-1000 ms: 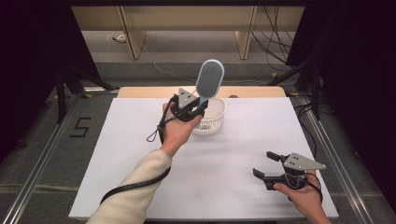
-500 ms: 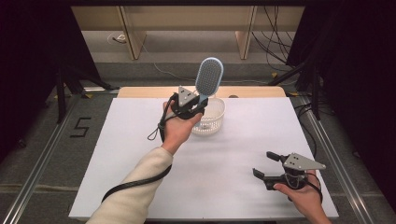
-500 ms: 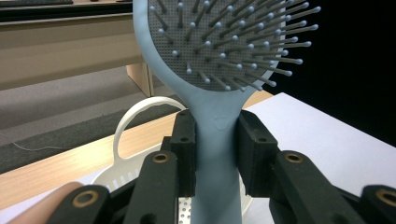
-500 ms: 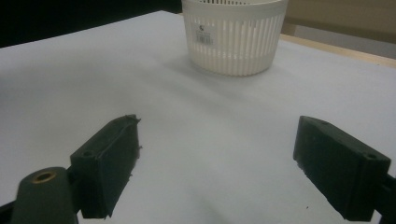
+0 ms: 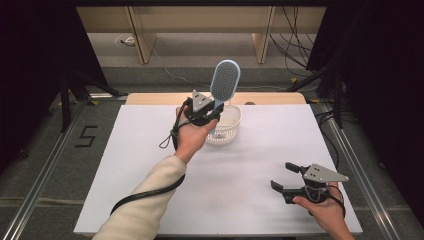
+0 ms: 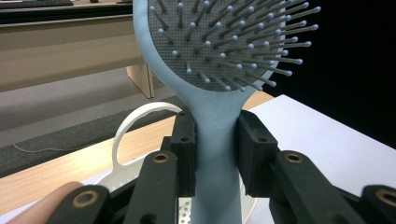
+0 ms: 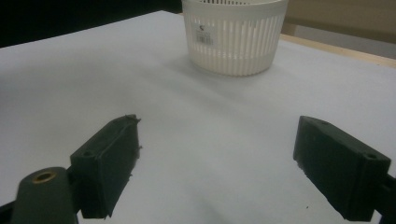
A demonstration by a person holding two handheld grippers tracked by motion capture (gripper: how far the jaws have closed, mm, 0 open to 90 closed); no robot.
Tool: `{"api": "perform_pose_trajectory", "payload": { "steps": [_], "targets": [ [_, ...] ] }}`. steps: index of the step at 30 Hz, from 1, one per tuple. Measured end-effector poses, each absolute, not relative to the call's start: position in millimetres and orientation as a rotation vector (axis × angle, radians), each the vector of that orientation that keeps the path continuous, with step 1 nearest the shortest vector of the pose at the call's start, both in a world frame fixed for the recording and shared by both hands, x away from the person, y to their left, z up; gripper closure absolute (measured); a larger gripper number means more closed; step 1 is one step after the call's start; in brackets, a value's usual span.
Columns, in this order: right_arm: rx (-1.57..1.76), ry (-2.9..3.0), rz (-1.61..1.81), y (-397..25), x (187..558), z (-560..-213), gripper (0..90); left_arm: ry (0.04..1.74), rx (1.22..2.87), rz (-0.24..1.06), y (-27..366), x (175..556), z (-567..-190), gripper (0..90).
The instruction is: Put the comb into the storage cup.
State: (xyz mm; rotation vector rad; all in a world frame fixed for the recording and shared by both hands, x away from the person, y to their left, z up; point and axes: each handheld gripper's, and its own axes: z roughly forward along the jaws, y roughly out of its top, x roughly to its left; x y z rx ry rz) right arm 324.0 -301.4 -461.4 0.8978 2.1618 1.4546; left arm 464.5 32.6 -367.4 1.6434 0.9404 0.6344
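Left gripper [image 5: 209,116] clamped on hairbrush [image 5: 224,83] handle, upright over basket [image 5: 229,131]; right gripper [image 5: 289,177] wide open, empty; next: lower in

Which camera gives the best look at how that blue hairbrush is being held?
The left gripper view: the hairbrush handle sits clamped between the left gripper jaws, bristles toward the camera. The high view shows the brush small, upright above the white basket.

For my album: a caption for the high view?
Left hand-held gripper holds a blue hairbrush upright over a white basket.
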Motion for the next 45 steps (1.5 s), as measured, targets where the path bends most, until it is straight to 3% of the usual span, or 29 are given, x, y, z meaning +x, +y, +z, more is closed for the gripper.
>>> {"api": "perform_pose_trajectory", "payload": {
  "steps": [45],
  "targets": [
    [0.896, 2.16, 1.457, -302, 324, -461, 15.5, 0.937, 1.628, 0.645, 27, 479, -364, 70.0]
  ]
}}
